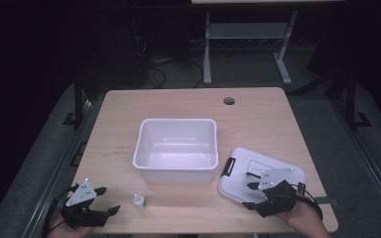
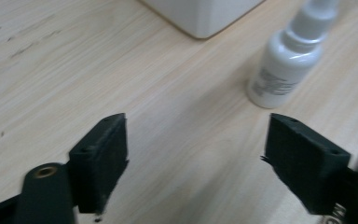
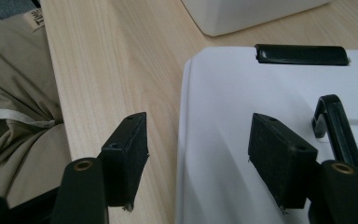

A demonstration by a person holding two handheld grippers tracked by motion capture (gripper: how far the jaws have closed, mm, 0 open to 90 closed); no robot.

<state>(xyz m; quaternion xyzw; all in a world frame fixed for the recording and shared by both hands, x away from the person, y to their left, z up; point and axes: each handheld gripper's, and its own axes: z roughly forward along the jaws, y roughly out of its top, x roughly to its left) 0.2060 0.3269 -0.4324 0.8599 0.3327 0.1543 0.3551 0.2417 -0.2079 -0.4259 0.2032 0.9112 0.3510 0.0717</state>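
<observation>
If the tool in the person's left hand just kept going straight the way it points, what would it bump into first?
Probably the small white bottle. The left tool is open and aimed across bare table, with the bottle just right of its line; a straight push might narrowly miss it and reach the white bin instead.

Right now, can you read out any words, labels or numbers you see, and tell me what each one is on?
Small white plastic bottle: grey print on its label, too blurred to read.
Beige cloth beside the wooden table: a tag with letters, cut off, not readable.
White plastic lid, white plastic bin: no text.
</observation>
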